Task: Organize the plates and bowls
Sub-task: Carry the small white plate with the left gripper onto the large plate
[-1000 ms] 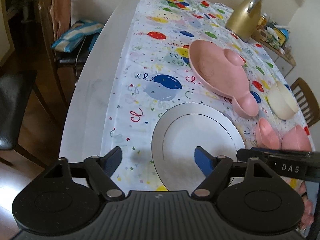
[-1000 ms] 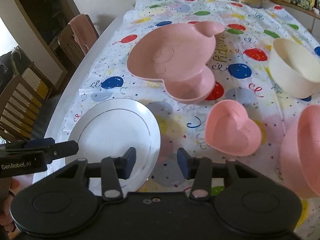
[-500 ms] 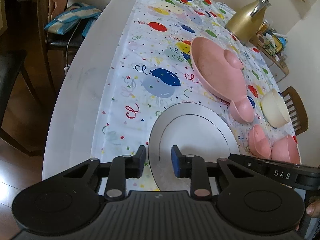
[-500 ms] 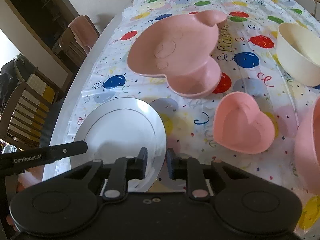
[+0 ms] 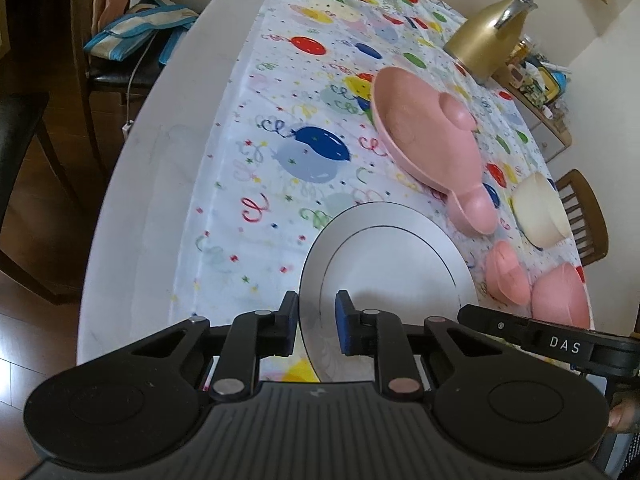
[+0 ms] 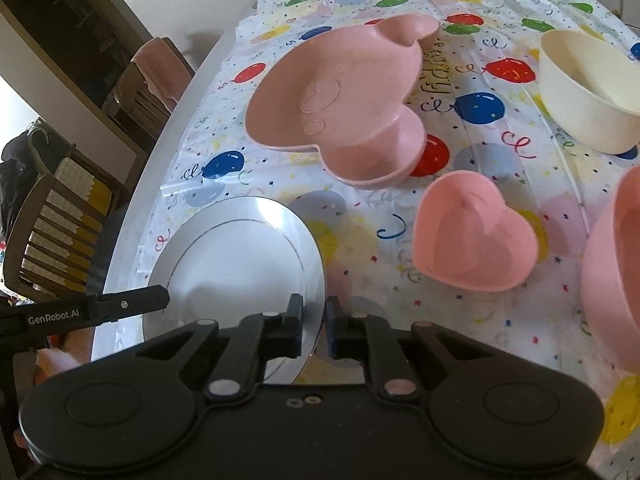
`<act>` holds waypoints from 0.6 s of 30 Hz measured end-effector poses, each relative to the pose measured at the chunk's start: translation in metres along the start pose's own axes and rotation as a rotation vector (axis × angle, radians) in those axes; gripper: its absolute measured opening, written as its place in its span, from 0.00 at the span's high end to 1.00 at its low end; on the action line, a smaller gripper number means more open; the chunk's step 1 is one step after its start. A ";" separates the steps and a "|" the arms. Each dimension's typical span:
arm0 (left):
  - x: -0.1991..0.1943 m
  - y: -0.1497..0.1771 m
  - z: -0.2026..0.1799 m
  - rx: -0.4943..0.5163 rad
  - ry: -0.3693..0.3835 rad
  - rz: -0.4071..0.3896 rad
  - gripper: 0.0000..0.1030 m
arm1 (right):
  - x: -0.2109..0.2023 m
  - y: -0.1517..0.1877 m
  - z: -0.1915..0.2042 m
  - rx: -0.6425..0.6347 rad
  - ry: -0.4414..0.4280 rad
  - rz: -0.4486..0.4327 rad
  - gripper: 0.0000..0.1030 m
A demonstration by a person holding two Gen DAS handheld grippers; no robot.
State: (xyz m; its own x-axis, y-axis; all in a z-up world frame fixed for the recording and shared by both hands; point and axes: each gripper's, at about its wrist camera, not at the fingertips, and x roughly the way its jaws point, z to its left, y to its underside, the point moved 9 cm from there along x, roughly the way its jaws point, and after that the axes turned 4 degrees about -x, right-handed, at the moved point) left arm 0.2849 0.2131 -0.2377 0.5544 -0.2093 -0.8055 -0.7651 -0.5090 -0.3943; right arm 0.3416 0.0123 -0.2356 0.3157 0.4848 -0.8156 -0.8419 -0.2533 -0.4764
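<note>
A white plate with a thin dark ring (image 5: 392, 276) (image 6: 240, 264) lies near the table's front edge. My left gripper (image 5: 318, 324) is closed around its left rim, and my right gripper (image 6: 314, 328) around its right rim. Behind it lie a pink bear-shaped plate (image 5: 424, 144) (image 6: 340, 96), a pink heart bowl (image 6: 476, 236) (image 5: 506, 272), a cream bowl (image 6: 588, 92) (image 5: 540, 216) and a larger pink bowl (image 6: 616, 276) (image 5: 560, 296).
A balloon-print cloth (image 5: 288, 152) covers the round white table (image 5: 152, 184). A gold jug (image 5: 488, 36) stands at the far side. Wooden chairs (image 6: 60, 216) (image 5: 584, 212) stand around the table. A cluttered shelf (image 5: 536, 80) is by the wall.
Both grippers have narrowed from wide open and now pinch the white plate's opposite rims. The views have shifted slightly closer to the plate.
</note>
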 end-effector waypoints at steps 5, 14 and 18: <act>-0.009 0.011 -0.019 0.014 0.029 0.007 0.82 | -0.022 0.011 -0.009 0.009 0.001 -0.002 0.91; -0.028 0.043 -0.070 0.048 0.057 0.019 0.82 | -0.076 0.040 -0.034 0.052 0.021 -0.016 0.91; -0.036 0.063 -0.097 0.065 0.070 0.020 0.82 | -0.104 0.055 -0.048 0.063 0.026 -0.031 0.91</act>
State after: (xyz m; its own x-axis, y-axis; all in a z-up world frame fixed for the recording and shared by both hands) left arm 0.2491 0.1073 -0.1907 0.5587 -0.2776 -0.7816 -0.7944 -0.4498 -0.4081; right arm 0.2836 -0.0923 -0.1921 0.3527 0.4694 -0.8095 -0.8573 -0.1845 -0.4806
